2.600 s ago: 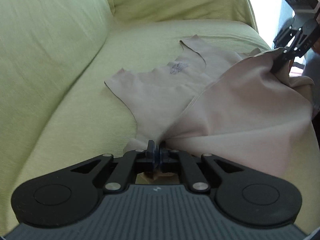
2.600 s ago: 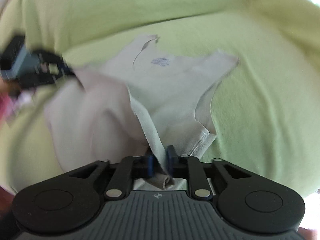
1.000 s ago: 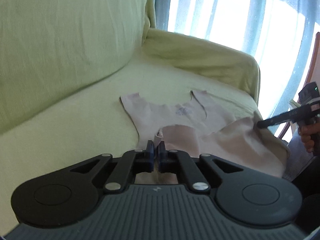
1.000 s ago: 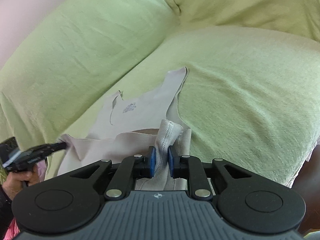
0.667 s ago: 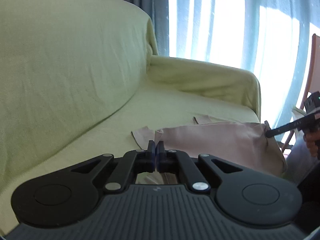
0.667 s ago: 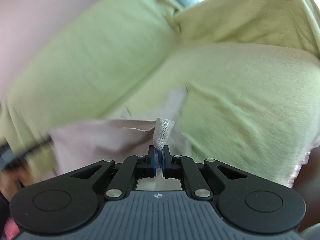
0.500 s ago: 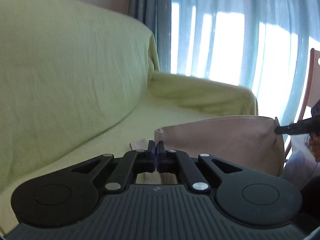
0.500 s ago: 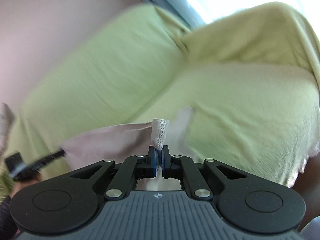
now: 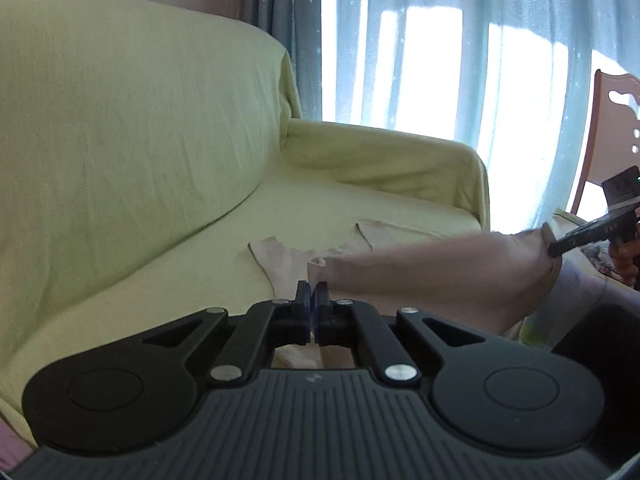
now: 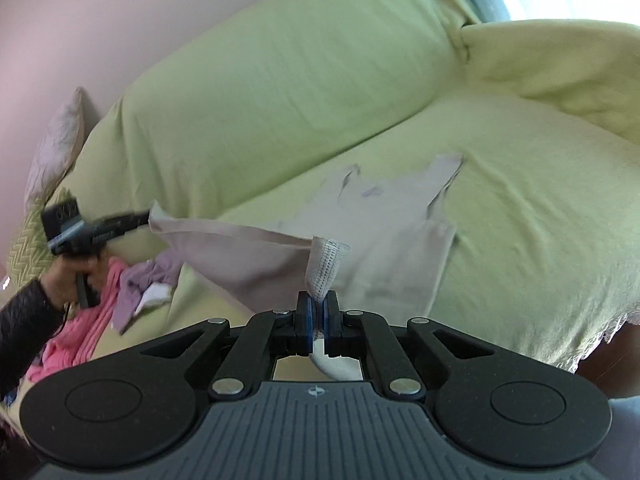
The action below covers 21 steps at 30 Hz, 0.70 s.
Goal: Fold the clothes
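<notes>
A beige sleeveless top (image 9: 440, 276) (image 10: 392, 232) lies with its shoulder straps on the green sofa seat (image 9: 200, 264) (image 10: 540, 216). Its bottom hem is lifted and stretched between my two grippers. My left gripper (image 9: 311, 300) is shut on one hem corner; it also shows at the left of the right wrist view (image 10: 144, 216). My right gripper (image 10: 317, 308) is shut on the other hem corner, whose stitched edge sticks up above the pads. It also shows at the right of the left wrist view (image 9: 560, 246).
A pile of pink, lilac and white clothes (image 10: 100, 312) lies on the sofa's left end by a yellow cushion (image 10: 28, 232). The sofa armrest (image 9: 384, 160) is at the far end, before curtains (image 9: 440, 48). A wooden chair (image 9: 612, 120) stands at right.
Both grippers have raised the hem off the seat and pulled it taut between them, then lowered it a little. The upper part of the top stays flat on the sofa.
</notes>
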Each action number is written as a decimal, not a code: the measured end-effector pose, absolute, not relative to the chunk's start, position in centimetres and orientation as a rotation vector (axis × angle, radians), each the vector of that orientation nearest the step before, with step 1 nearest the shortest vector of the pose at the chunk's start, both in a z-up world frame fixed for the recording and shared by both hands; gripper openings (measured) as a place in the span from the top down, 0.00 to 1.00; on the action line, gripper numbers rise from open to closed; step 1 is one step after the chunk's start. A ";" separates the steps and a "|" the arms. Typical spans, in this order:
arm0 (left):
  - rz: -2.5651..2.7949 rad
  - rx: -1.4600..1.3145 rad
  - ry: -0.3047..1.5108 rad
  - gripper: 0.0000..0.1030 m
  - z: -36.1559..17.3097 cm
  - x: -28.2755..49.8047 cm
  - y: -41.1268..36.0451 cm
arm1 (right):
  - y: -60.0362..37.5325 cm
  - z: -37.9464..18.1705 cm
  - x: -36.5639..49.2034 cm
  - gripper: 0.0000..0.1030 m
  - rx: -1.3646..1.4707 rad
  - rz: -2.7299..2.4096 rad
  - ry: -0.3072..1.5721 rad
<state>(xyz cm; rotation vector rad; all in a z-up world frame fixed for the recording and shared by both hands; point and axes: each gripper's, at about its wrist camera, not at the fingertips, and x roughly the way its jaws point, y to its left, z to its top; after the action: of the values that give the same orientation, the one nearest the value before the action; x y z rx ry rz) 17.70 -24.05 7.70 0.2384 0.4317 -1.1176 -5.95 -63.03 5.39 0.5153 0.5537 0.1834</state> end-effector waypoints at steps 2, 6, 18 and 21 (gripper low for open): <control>-1.101 0.240 0.431 1.00 7.8 19.1 -25.6 | -64.0 5.8 -4.7 0.95 0.511 0.158 0.528; -1.077 0.257 0.457 1.00 7.0 23.5 -29.5 | -66.6 5.7 -0.8 0.95 0.513 0.098 0.491; -0.998 0.335 0.598 1.00 -0.8 36.0 -40.6 | -77.0 -0.4 12.5 0.95 0.562 0.007 0.582; -0.982 0.327 0.615 1.00 -2.3 37.5 -42.1 | -79.0 -2.5 14.9 0.95 0.580 -0.008 0.607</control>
<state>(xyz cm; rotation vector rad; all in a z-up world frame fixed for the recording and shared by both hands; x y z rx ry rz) 37.54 -42.05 -2.33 0.3266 0.6151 -0.9817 14.88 -79.02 -2.49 0.5798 0.6070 -0.0075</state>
